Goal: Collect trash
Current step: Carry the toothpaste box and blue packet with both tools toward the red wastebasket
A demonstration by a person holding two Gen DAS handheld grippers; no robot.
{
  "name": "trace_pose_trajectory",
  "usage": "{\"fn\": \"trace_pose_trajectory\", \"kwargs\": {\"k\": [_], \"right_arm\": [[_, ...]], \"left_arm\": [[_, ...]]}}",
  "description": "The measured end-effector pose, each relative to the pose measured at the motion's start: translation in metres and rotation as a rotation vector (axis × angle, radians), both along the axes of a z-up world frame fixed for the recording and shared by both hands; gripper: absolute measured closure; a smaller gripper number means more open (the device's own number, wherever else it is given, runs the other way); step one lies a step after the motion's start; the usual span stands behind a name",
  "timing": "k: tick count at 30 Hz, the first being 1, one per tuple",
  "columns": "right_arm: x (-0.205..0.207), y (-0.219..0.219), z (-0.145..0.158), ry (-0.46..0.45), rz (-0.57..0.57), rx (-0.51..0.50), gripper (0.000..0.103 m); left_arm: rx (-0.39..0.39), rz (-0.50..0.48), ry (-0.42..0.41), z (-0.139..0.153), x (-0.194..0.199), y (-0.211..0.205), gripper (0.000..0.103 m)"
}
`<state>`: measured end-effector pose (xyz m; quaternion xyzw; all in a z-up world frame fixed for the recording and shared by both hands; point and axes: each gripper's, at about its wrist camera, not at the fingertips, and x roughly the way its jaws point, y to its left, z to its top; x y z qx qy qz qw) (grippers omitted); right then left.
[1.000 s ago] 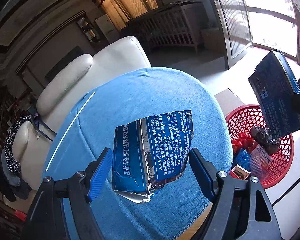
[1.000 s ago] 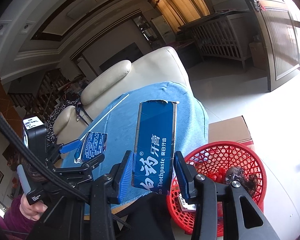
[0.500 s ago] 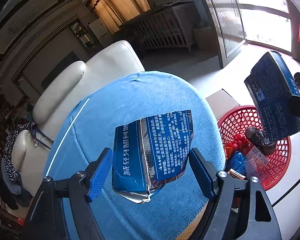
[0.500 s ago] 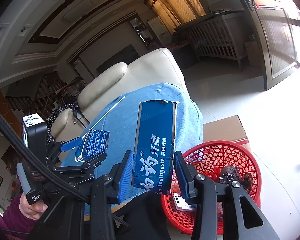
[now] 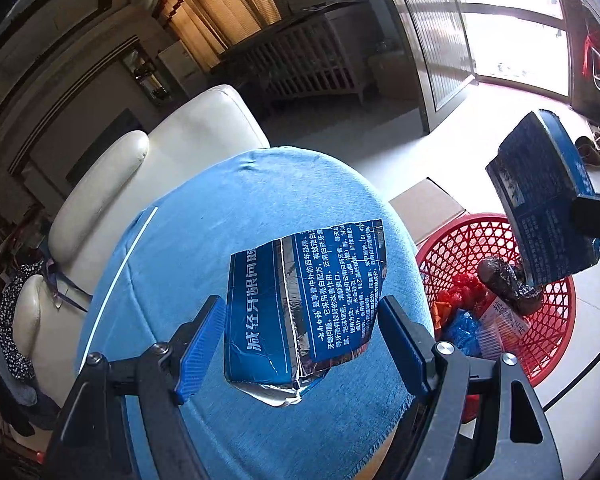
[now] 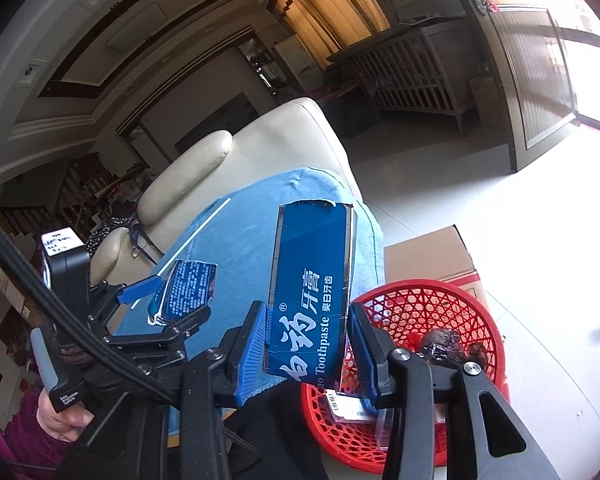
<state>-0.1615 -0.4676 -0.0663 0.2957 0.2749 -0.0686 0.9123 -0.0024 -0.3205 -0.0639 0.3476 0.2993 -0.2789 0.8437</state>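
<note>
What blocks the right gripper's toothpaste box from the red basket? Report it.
Nothing visible. The right gripper holds the toothpaste box raised beside the red basket, whose top is open, with earlier trash low inside and no object in between.

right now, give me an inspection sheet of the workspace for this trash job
surface: round table under a blue cloth, bare apart from a white stripe.
job's things: torn toothpaste box piece in the left gripper; long toothpaste box in the right gripper; red basket on the floor beside the table.
clutter: basket already holds wrappers and a dark lump.
grippers: both sets of jaws closed on their box.
cables: black cable crosses the right wrist view.
surroundings: cream armchair, cardboard box behind the basket, bright doorway.
</note>
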Motion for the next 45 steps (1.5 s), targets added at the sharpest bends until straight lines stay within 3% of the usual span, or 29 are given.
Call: {"fn": "trace_pose_trajectory", "kwargs": {"k": [23, 45], "right_arm": [[0.002, -0.033, -0.035, 0.067, -0.076, 0.056, 0.058], [-0.019, -0.061, -0.045, 0.104, -0.160, 0.104, 0.058]], "left_arm": [[0.046, -0.064, 0.057, -0.027, 0.003, -0.039, 0.024], [0.088, -0.132, 0.105, -0.041, -0.006, -0.072, 0.024]]}}
